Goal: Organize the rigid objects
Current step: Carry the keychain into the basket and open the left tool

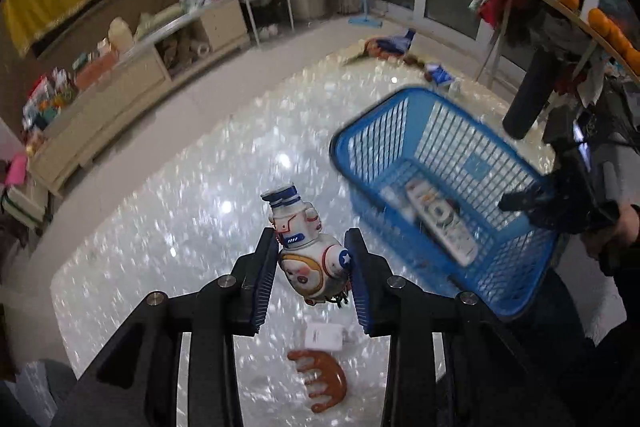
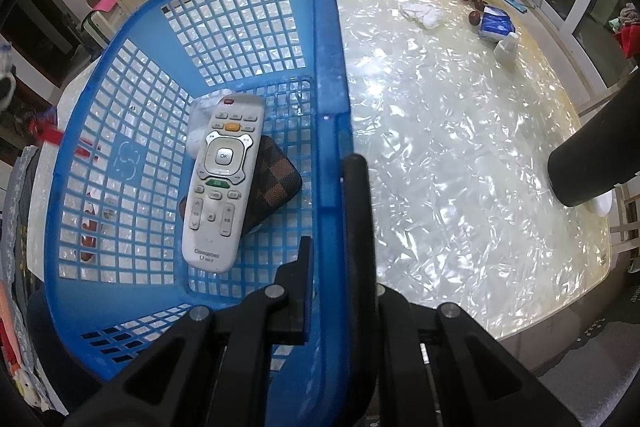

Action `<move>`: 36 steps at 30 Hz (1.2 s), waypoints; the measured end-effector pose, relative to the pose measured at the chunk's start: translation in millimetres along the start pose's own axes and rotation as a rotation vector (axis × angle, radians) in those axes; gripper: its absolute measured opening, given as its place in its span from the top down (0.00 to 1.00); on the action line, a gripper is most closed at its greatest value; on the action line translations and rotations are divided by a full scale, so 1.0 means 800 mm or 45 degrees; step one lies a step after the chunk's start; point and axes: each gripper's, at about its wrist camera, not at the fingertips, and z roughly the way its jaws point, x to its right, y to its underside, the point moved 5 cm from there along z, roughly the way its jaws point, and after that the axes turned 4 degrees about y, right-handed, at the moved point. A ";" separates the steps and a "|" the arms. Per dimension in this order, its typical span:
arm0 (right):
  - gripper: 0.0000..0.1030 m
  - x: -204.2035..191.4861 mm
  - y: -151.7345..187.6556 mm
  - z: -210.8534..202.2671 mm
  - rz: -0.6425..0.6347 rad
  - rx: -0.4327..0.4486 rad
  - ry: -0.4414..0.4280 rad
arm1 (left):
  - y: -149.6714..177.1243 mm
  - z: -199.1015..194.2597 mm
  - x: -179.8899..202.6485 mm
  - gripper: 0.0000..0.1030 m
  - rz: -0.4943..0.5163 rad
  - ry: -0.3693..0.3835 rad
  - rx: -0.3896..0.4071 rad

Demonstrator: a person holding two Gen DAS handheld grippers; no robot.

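- The toy figure hangs above the table, pinched at its round body by the left gripper, head tilted away.
- The blue basket sits just beside it, probably its destination; a remote and a checked case already lie inside.
- The right gripper is clamped on the basket's rim, apparently steadying it.
- A brown comb and white charger lie below, likely next.

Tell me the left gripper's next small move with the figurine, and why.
Probably carry it sideways over the basket. The left gripper is shut on the figurine, clear of the table, and the right gripper clamps the basket rim. A remote already lies inside, leaving room beside it.
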 end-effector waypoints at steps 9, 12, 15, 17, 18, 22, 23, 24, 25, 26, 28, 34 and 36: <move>0.91 0.000 0.000 -0.002 -0.001 0.005 -0.005 | -0.076 -0.023 0.064 0.63 0.144 0.052 0.127; 0.91 -0.001 0.000 -0.003 0.002 0.005 -0.008 | -0.096 -0.020 0.094 0.63 0.194 0.091 0.145; 0.91 -0.001 0.001 -0.003 0.003 0.006 -0.010 | -0.107 -0.011 0.124 0.63 0.227 0.152 0.155; 0.91 -0.001 0.001 -0.003 0.001 0.004 -0.009 | -0.107 0.002 0.142 0.63 0.256 0.186 0.136; 0.91 -0.001 0.001 -0.003 0.000 0.003 -0.008 | -0.104 0.011 0.151 0.63 0.275 0.204 0.122; 0.91 0.000 0.001 -0.004 0.006 0.006 -0.017 | -0.082 0.064 0.173 0.63 0.317 0.247 0.017; 0.91 0.000 0.002 -0.004 0.006 0.006 -0.018 | -0.075 0.076 0.175 0.63 0.314 0.257 -0.014; 0.91 0.000 0.002 -0.004 0.007 0.006 -0.018 | -0.068 0.090 0.177 0.63 0.311 0.266 -0.044; 0.91 -0.001 0.002 -0.004 0.007 0.006 -0.018 | -0.061 0.105 0.178 0.63 0.307 0.275 -0.078; 0.91 -0.001 0.002 -0.004 0.007 0.006 -0.019 | -0.052 0.121 0.179 0.63 0.303 0.283 -0.118; 0.91 -0.001 0.002 -0.004 0.008 0.005 -0.020 | -0.039 0.144 0.178 0.63 0.300 0.287 -0.173; 0.91 -0.001 0.002 -0.004 0.011 0.005 -0.022 | -0.011 0.185 0.190 0.63 0.366 0.306 -0.280; 0.91 -0.002 0.002 -0.004 0.011 0.006 -0.022 | -0.008 0.195 0.192 0.63 0.379 0.305 -0.306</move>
